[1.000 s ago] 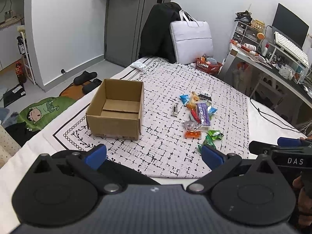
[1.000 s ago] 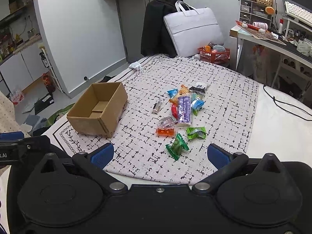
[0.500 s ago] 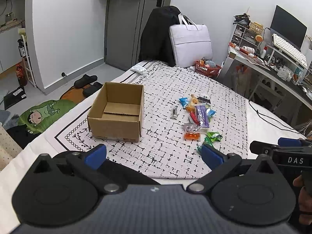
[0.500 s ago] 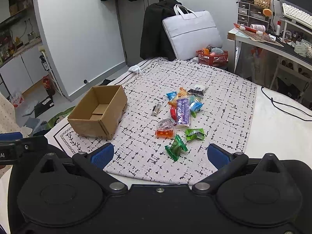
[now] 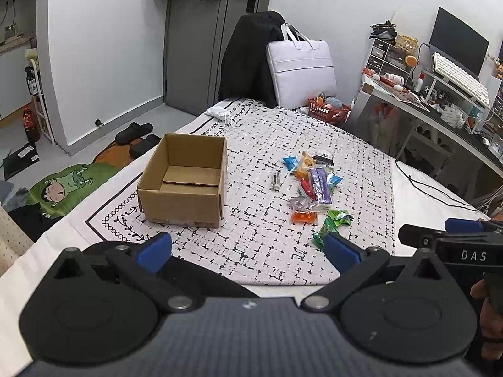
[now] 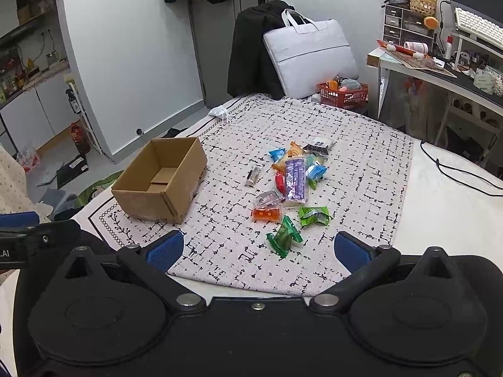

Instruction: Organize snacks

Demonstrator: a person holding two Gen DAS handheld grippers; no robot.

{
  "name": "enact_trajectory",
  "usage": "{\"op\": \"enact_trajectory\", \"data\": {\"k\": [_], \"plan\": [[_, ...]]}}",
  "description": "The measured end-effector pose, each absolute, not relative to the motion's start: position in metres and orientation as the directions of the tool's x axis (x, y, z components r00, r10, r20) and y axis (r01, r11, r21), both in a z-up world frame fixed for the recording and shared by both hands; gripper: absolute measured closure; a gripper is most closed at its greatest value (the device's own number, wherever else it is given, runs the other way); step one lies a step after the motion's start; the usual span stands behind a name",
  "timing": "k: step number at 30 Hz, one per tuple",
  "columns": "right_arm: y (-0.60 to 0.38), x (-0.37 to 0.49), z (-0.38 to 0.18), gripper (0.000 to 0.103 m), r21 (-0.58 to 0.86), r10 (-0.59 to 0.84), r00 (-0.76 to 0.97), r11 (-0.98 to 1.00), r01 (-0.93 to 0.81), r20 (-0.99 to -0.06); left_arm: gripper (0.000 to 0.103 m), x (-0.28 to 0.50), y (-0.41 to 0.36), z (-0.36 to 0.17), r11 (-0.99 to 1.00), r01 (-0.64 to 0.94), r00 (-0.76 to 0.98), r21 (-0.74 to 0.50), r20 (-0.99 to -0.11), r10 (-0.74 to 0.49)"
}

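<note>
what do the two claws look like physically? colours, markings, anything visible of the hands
Both the left claw and the right claw have matte black bodies with two round disc housings, silver pivot bolts and blue pads on black fingers. The left body has a grey ribbed top panel. Seen from the left view, the right unit carries white "DAS" lettering, with bare fingers of the right hand on it. No cables or sleeves visible.

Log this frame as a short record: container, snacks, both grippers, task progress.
container: cardboard box, open, nothing visible inside
snacks: wrapped snacks loose on the patterned cloth, right of the box
left hand-held gripper: open, holding nothing
right hand-held gripper: open, holding nothing
progress: no snack boxed yet
</note>
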State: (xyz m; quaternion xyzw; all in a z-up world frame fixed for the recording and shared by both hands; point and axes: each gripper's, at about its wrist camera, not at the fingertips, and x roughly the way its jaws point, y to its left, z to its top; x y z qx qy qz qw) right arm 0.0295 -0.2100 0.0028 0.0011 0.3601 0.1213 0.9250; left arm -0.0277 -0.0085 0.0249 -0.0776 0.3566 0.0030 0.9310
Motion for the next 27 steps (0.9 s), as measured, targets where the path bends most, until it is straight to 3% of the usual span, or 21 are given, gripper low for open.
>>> {"op": "enact_trajectory", "data": {"k": [27], "plan": [[-0.237,0.078,-0.006,0.0,0.171,0.264,0.706,0.964,-0.202,-0.657,0.0,0.023,-0.023,0.024,0.985,-0.049,0.735,-0.164,-0.673,-0.076]]}}
